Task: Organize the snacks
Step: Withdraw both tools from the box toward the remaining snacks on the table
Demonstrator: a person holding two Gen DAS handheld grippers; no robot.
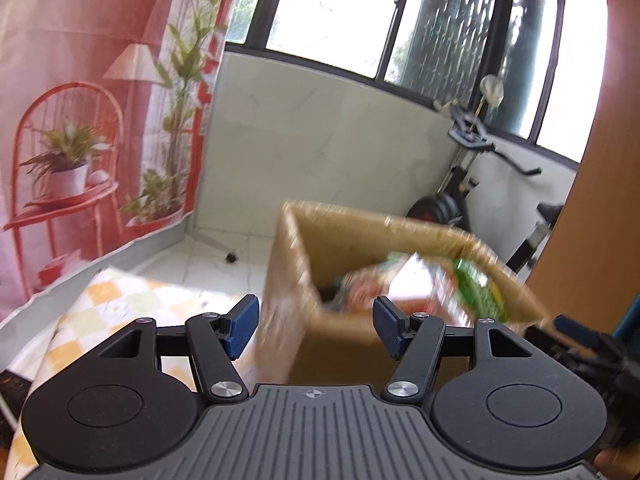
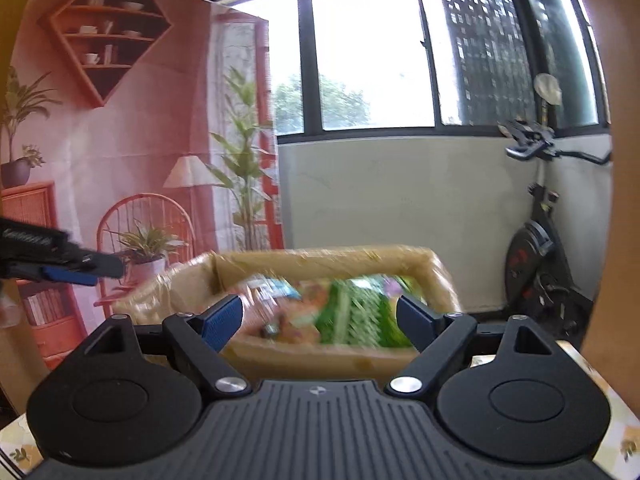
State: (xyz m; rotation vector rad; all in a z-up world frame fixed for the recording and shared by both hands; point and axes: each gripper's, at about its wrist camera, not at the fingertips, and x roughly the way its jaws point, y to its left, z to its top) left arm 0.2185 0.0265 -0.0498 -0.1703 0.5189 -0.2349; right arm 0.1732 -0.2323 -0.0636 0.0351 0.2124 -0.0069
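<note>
**Q:** Hand-held gripper positions first: where are the two, and are they carrying anything?

**A:** Both are empty with jaws spread wide. The left hand-held gripper (image 1: 316,326) hovers just short of a cardboard box (image 1: 298,280), facing its near left corner. The right hand-held gripper (image 2: 320,322) faces the long near wall of the same box (image 2: 320,354), roughly square on.

**Q:** Where are the snacks?

**A:** Inside the box, blurred. A green packet (image 2: 356,316) lies straight ahead of the right hand-held gripper and slightly below it, between its fingertips as seen. From the left wrist view the same green packet (image 1: 478,292) sits far to the right, near the box's right wall, with reddish and white packets (image 1: 368,290) nearer the middle. Their long axes cannot be told through the blur.

**Q:** So which one is nearer the green packet?

**A:** The right, I judge. It would only need to go forward and down over the near rim.

**Q:** Any room to move?

**A:** The box stands on a checked table (image 1: 120,300). The top is open, but the walls hem the packets in. A brown panel (image 1: 592,200) stands close on the right.
</note>
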